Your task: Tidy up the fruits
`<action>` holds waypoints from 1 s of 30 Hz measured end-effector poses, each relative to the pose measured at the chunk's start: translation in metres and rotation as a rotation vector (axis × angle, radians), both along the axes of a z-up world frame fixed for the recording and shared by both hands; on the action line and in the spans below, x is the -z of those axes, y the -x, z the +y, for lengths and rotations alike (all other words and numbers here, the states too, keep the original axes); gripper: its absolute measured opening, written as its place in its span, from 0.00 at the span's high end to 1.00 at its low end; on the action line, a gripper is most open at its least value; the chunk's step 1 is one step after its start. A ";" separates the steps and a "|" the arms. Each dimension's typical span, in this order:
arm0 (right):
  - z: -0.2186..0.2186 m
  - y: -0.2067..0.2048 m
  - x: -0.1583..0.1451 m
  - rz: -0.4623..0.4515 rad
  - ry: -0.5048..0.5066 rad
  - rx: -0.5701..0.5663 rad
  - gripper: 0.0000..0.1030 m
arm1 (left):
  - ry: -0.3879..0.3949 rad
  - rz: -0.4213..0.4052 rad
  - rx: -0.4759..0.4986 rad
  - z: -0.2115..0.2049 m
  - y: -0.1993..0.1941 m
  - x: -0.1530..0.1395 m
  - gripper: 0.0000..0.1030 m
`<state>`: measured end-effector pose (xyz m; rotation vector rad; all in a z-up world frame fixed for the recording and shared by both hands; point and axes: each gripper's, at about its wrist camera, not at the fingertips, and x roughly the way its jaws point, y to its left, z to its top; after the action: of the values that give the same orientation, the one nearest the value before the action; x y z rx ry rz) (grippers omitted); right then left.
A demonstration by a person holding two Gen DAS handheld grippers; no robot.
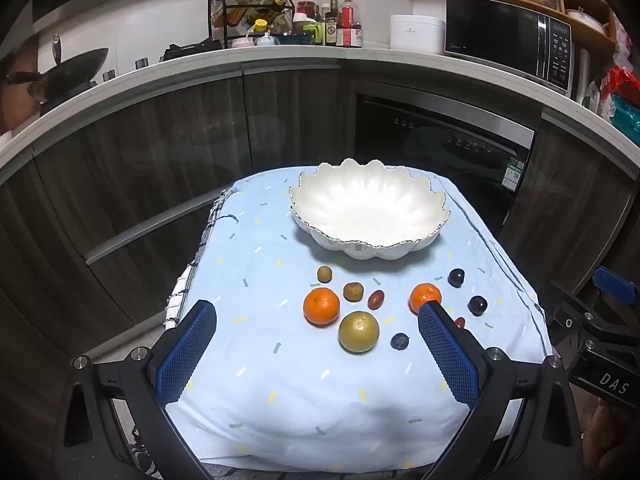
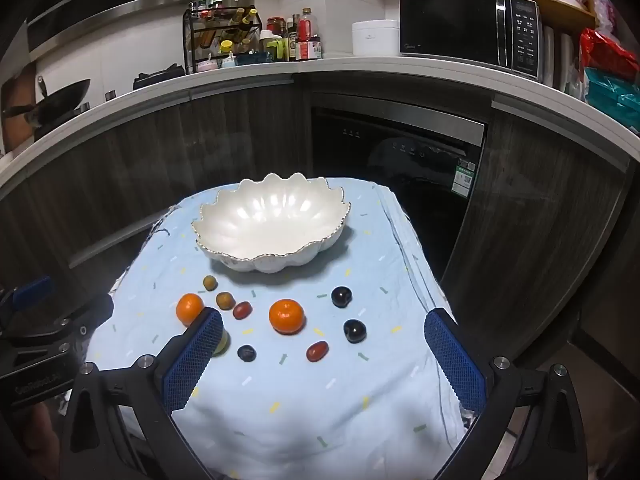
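Observation:
A white scalloped bowl [image 1: 368, 212] [image 2: 272, 222] stands empty at the far end of a small table under a light blue cloth [image 1: 320, 392] [image 2: 312, 400]. In front of it lie loose fruits: two oranges [image 1: 321, 306] [image 1: 425, 296] [image 2: 286, 316] [image 2: 189, 309], a large green fruit [image 1: 359, 331], small brown, red and dark fruits [image 1: 353, 291] [image 2: 355, 331]. My left gripper [image 1: 316, 316] is open above the near part of the cloth. My right gripper [image 2: 324, 324] is open too, over the fruits' near side. Both are empty.
Dark kitchen cabinets and a dishwasher [image 1: 440, 148] stand behind the table. The counter holds a microwave [image 1: 508, 36], bottles [image 1: 340, 24] and a wok [image 1: 68, 68]. The other gripper shows at each view's edge [image 1: 600, 332] [image 2: 36, 340].

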<state>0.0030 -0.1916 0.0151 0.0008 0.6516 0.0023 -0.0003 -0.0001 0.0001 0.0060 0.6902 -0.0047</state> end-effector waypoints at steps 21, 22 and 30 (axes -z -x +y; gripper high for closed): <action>0.000 0.000 0.002 -0.003 0.001 -0.004 0.01 | 0.012 0.013 0.005 -0.002 -0.002 0.003 0.00; 0.000 0.001 0.003 -0.002 0.000 -0.004 0.01 | 0.013 0.013 0.005 -0.002 -0.002 0.003 0.00; 0.000 0.000 0.001 0.003 -0.001 0.000 0.00 | 0.016 0.015 0.004 -0.001 -0.003 0.004 0.00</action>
<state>0.0033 -0.1913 0.0138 0.0015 0.6542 0.0029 0.0024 -0.0009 -0.0036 -0.0081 0.7050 -0.0143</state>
